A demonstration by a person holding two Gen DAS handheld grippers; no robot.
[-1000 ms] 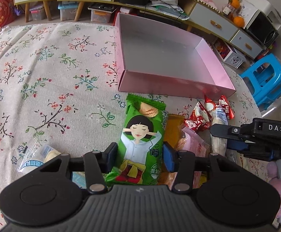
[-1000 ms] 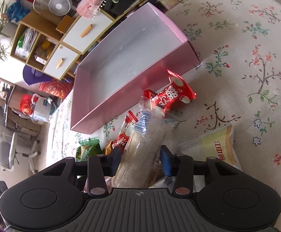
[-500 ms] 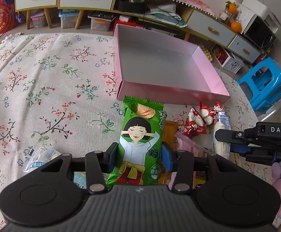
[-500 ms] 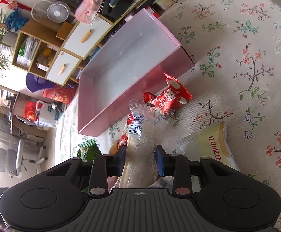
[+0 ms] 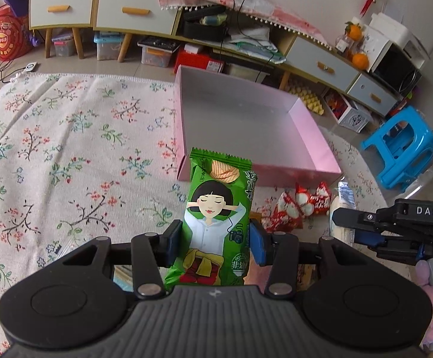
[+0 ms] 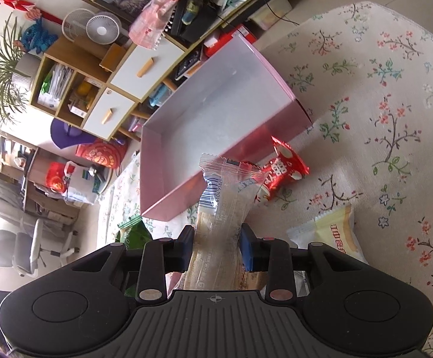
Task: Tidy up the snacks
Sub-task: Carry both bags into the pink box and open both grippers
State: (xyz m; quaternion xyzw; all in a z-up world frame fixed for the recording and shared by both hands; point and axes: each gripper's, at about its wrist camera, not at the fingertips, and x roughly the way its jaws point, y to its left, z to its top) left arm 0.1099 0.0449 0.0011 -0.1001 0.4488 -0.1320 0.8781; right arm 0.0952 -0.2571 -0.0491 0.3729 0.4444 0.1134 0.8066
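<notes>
My left gripper (image 5: pixel 215 246) is shut on a green snack packet (image 5: pixel 217 208) with a cartoon girl, held above the floral tablecloth just in front of the pink box (image 5: pixel 276 171), which has nothing inside. My right gripper (image 6: pixel 216 246) is shut on a clear-wrapped pale snack bar (image 6: pixel 222 208), lifted in front of the pink box (image 6: pixel 168 185). The right gripper also shows at the right edge of the left wrist view (image 5: pixel 365 223). Red snack packets (image 5: pixel 303 205) lie before the box.
A yellow-white packet (image 6: pixel 335 232) lies on the cloth to the right of my right gripper. Red packets (image 6: pixel 285 168) lie against the box front. A clear packet (image 5: pixel 64 247) lies at the left. A blue stool (image 5: pixel 401 146) and cabinets stand beyond the table.
Both grippers have risen with their packets off the pile. The clear-wrapped bar now stands free above the cloth, and the green packet is higher, nearer the box front.
</notes>
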